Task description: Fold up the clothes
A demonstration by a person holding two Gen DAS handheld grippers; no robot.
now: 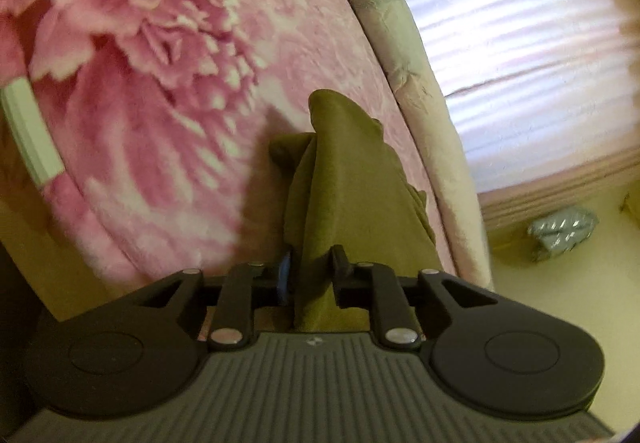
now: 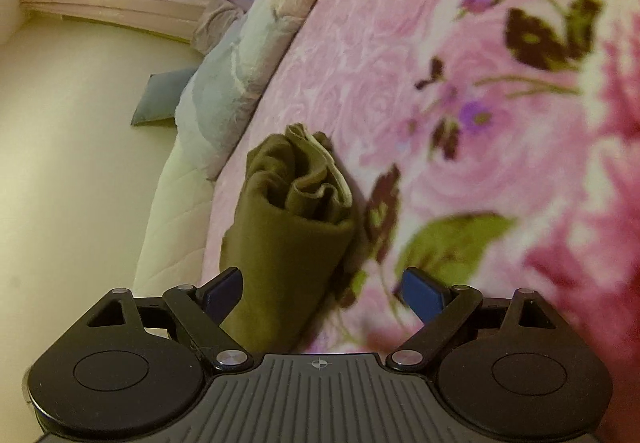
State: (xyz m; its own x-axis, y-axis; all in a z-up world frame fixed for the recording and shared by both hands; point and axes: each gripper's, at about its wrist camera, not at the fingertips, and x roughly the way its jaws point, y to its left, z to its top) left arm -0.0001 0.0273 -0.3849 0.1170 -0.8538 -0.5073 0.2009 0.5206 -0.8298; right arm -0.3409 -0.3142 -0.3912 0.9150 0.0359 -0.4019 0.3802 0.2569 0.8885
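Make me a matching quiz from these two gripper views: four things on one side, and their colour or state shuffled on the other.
1. left gripper
2. right gripper
3. blanket
4. small cushion

A. lying on the floor
B. pink, printed with flowers
C. jaws wide apart, gripping nothing
D. jaws close together with the olive garment between them

Pairs: 1-D, 2-C, 3-B, 4-A
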